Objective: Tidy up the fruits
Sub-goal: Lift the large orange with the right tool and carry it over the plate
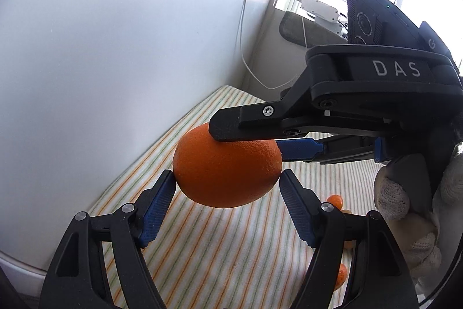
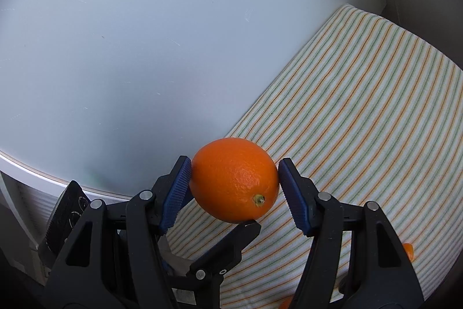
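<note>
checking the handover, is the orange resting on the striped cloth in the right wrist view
No, the orange hangs clear above the striped cloth, pinched between the right tool's blue pads.

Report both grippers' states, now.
Left gripper: jaws around the orange, pad tips at its sides; cannot tell if it grips.
Right gripper: closed on the orange.

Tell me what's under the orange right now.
Striped cloth, with the orange held off it in the right gripper. One finger of the left gripper crosses beneath. The cloth patch directly below is hidden by the fruit.
</note>
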A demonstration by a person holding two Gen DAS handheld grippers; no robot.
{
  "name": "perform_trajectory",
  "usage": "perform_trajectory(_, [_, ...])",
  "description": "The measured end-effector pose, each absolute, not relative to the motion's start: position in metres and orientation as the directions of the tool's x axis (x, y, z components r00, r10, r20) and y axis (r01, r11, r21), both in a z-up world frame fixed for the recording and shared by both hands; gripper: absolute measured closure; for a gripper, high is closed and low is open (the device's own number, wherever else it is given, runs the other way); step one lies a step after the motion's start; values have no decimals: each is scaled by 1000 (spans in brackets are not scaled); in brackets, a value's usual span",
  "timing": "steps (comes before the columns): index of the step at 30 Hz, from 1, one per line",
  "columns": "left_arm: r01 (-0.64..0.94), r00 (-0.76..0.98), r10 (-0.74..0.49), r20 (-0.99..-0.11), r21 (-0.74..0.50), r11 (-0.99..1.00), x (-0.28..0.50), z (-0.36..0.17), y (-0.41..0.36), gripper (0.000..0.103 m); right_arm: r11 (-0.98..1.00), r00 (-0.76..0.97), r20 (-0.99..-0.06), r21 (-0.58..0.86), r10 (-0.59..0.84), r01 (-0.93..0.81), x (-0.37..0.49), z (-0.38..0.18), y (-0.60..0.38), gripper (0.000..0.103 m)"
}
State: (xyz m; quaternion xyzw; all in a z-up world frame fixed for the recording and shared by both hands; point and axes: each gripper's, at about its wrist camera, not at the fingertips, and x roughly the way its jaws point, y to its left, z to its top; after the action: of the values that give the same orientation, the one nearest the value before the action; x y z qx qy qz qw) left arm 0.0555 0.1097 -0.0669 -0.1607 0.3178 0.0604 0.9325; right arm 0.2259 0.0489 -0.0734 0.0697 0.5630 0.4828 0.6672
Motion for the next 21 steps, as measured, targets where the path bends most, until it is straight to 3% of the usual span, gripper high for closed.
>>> perform_trajectory(21, [-24, 812, -132, -569, -257, 966, 54, -43, 19, 29, 594, 41, -669, 628, 742, -504, 205, -49, -64, 37])
